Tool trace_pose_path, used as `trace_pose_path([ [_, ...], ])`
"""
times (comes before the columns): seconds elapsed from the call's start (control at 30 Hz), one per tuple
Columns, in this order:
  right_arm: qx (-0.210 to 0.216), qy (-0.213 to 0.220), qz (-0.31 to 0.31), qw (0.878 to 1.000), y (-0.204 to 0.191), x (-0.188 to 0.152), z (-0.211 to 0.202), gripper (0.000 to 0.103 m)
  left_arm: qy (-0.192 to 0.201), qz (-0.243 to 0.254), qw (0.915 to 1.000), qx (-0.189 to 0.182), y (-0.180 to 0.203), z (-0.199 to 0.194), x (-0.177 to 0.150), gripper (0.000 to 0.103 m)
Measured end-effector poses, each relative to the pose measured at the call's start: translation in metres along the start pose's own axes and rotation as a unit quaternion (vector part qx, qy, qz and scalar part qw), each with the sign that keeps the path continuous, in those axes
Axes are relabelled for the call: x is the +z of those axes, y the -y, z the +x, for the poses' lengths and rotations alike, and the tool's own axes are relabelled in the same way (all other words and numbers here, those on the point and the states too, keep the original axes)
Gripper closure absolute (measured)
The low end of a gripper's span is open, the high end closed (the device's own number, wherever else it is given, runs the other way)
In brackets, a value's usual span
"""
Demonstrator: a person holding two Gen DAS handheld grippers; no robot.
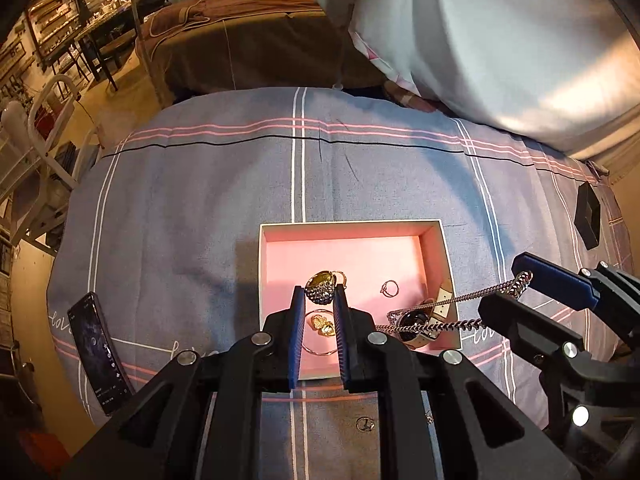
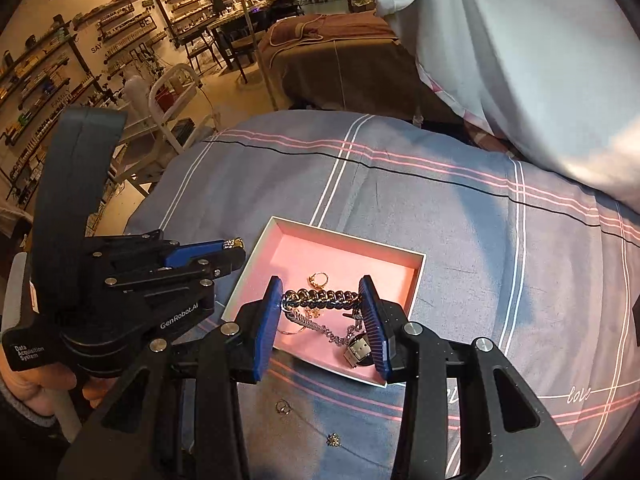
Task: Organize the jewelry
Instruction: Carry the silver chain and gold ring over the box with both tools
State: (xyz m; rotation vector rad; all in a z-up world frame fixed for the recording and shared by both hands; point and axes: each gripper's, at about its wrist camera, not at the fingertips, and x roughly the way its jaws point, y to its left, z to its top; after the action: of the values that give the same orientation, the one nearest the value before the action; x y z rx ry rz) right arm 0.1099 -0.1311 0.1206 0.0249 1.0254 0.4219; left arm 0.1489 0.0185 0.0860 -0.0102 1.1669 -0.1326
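A pink-lined box (image 1: 276, 236) lies on the bed; it also shows in the right wrist view (image 2: 416, 276). My left gripper (image 1: 319, 294) is shut on a rhinestone ball ornament with a gold top (image 1: 320, 286), held over the box's near left part. My right gripper (image 2: 322, 294) is shut on a chunky chain bracelet (image 2: 324, 295) whose ends hang into the box; the chain (image 1: 464, 298) stretches from the box to the right gripper (image 1: 514, 294). In the box lie a thin ring (image 1: 390, 289), a gold brooch (image 1: 323, 325) inside a bangle, and a watch (image 1: 420, 326).
A ring (image 2: 283, 407) and a small earring (image 2: 333, 439) lie on the blue striped bedsheet in front of the box. A phone (image 1: 100, 354) lies at the left, a black box (image 1: 587, 216) at the right. A white pillow (image 1: 500, 40) sits behind.
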Motion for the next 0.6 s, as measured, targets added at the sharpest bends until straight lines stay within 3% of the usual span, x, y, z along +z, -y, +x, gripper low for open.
trace_pose_path([
  [0.33,-0.016,-0.053,0.005,0.998,0.011,-0.013,0.044,0.063,-0.058,0.012,0.9981,0.014,0.006,0.052,-0.011,0.089],
  [0.6,-0.018,-0.07,0.004,0.997,0.016,-0.014,0.056,0.063,-0.076,0.009,0.9969,0.017,0.003,0.068,-0.011,0.089],
])
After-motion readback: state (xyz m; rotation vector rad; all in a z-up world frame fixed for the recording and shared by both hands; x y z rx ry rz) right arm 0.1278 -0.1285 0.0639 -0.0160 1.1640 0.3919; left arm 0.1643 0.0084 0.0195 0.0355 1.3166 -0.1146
